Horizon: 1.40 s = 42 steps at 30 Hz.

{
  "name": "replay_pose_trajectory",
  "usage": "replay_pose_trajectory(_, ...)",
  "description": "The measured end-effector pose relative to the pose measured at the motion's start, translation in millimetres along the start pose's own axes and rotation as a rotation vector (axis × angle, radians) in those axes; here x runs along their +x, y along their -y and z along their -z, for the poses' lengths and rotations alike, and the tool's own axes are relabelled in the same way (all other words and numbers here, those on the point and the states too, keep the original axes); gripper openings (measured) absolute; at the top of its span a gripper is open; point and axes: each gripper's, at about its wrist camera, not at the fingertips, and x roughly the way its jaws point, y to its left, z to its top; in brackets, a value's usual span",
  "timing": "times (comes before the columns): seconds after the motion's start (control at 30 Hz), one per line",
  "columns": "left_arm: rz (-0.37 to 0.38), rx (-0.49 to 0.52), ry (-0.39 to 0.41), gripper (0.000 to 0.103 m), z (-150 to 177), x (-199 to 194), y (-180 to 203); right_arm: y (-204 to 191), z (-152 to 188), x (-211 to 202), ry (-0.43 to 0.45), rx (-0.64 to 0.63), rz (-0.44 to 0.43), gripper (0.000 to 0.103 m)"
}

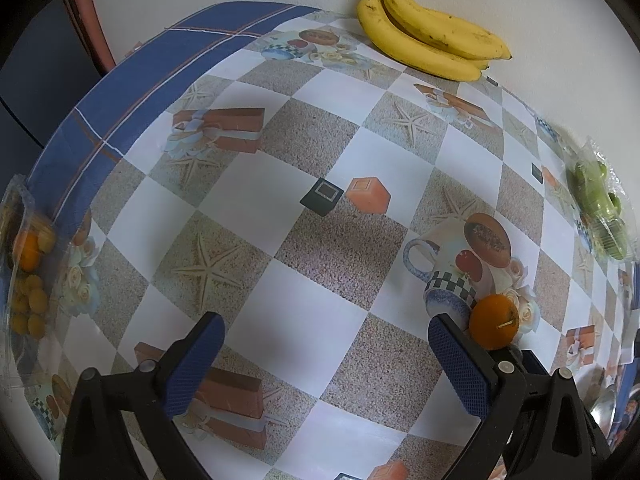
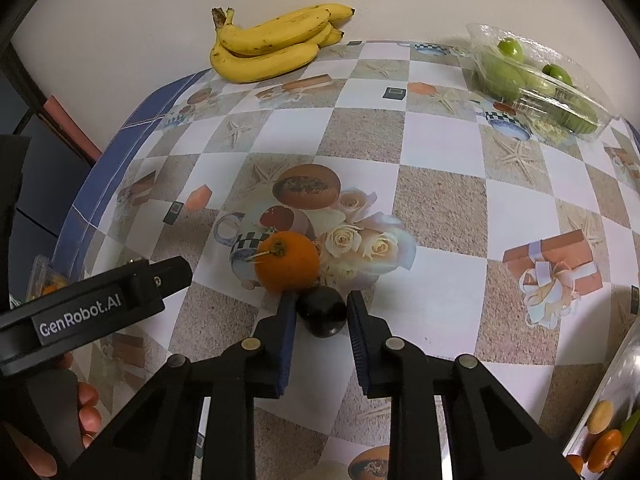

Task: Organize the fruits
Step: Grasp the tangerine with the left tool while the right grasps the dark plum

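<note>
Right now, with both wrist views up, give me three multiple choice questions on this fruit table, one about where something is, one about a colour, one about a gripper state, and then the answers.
1. Where does the banana bunch lie?
A. at the table's far edge by the wall
B. inside the clear box
C. between the left gripper's fingers

2. What colour is the fruit in the clear plastic box?
A. red
B. green
C. purple

3. How does the right gripper stand?
A. wide open over bare cloth
B. fingers either side of the dark fruit, beside the orange
C. shut on a banana

Answers: 1 A, the right wrist view shows the bunch against the white wall. 2 B, green fruit shows through the box. 3 B, the dark fruit sits between its fingers; firm contact cannot be told. The left gripper is open.
</note>
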Motion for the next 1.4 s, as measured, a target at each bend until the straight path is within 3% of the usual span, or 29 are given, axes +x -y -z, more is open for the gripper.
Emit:
replay_pose_trajectory(0.23,0.025,0.0,0.018,0.103,1.5,-5.6,4.9,8.9,-5.1,-11.5,0.007,0.021,0.024,0.027)
replay_pose_trajectory(0.5,0.051,0.031,0.057,0.103,2.3,-9.9,20.0,48.3,-6.0,-22.8,0.007,0.129,0.044,0.027)
replay_pose_trajectory(0.87,0.075,0.158,0.076,0.103,10.8,-10.5,56.2,80.8,-6.7,-43.3,0.03,0.214,0.058,0.027)
replay_pose_trajectory(1.07,0.139,0.205,0.084,0.096,17.5,-10.7,74.2,85.1,-4.1,-41.3,0.01,0.228,0.055,0.027)
replay_pose_trajectory(1.4,0.167,0.268,0.092,0.082,23.5,-5.3,97.9,87.4,-3.0,-43.9,0.012,0.234,0.045,0.027)
